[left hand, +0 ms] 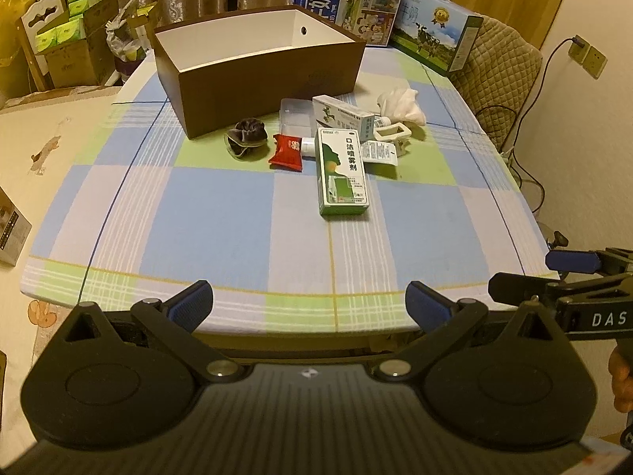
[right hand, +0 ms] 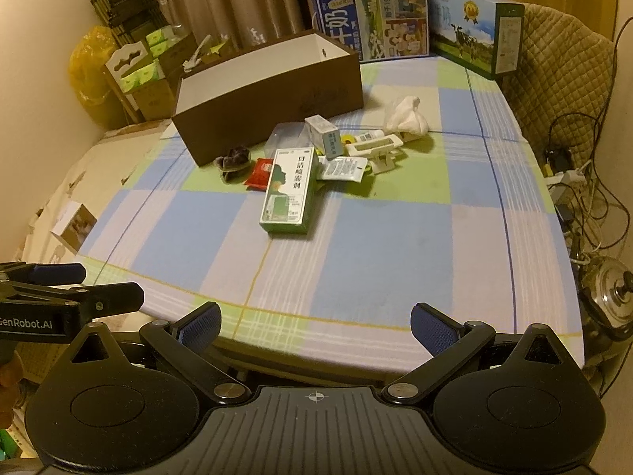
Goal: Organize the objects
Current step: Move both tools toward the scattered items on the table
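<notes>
"口洁喷雾剂" on the green box (left hand: pixel 342 172); "DAS" and "GenRobot.AI" on the hand-held gripper bodies.

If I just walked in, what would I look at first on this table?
Probably the big brown box, open and white inside, at the far side of the checked tablecloth. Just in front of it sits a jumble of small things, with a green and white carton lying flat nearest you. Both grippers, left and right, wait open at the near edge.

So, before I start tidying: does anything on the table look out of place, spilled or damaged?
Nothing looks spilled or broken. The small items lie in a loose heap beside the brown open-topped box, which looks empty: the green-and-white carton overlaps a white tube, and a crumpled white tissue lies by the pile.
</notes>
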{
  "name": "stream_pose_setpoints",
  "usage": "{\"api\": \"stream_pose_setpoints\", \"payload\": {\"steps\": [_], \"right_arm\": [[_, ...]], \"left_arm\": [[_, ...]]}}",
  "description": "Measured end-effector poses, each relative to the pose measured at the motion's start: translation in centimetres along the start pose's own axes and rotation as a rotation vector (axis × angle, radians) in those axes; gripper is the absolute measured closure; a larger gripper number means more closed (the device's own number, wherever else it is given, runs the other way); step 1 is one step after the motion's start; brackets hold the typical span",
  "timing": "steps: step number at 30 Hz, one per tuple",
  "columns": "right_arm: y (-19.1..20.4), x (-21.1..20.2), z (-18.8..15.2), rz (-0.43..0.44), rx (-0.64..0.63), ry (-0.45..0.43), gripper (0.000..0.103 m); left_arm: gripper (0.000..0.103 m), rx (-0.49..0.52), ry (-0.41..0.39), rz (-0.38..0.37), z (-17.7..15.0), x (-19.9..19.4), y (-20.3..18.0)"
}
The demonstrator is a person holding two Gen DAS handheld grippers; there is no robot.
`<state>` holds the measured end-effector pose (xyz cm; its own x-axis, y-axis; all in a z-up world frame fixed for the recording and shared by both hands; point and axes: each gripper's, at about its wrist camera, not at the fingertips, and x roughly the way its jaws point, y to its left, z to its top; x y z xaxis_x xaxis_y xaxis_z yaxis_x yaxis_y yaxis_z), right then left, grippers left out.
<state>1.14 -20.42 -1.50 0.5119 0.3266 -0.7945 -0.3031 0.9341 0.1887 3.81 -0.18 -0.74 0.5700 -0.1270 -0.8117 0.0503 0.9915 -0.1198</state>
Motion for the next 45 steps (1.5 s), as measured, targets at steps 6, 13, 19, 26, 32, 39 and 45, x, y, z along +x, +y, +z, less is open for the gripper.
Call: {"api": "stream_pose_setpoints", "payload": {"steps": [6,13,19,26,32,39,45], "right_arm": [[-0.7,0.9,1.4,0.012,-0.011,0.002,0.003],[-1.6,2.1,3.0,0.025,-0.022,0.005,0.003],[-2.6,2.9,4.3,0.037,-0.032,0.006,0.003],[-3.9,4.1,5.8,0.055,-0.032,0.005,0.003],[-5.0,4.9,7.0,0.064,-0.024,0.005,0.003],[-6.4,6.0,7.9,0.064,-0.016,0.018,0.003],[-8.1,7.2,8.5,0.052,0.001,0.037,0.003]], "left_arm": [[0.001,0.095,0.016,-0.073,1.2,0.8,-0.3],[0.001,0.103,0.019,-0.077,2.7,1.9,-1.1],[0.001,0.101,0.023,-0.075,3.8,3.0,-1.7],[0.001,0.103,0.015,-0.073,5.4,4.0,-2.6],[0.001,0.102,0.037,-0.051,6.5,5.5,-3.1],[0.001,0.105,0.050,-0.068,7.6,7.6,-3.8],[0.001,0.125,0.067,-0.052,8.4,10.0,-4.6]]}}
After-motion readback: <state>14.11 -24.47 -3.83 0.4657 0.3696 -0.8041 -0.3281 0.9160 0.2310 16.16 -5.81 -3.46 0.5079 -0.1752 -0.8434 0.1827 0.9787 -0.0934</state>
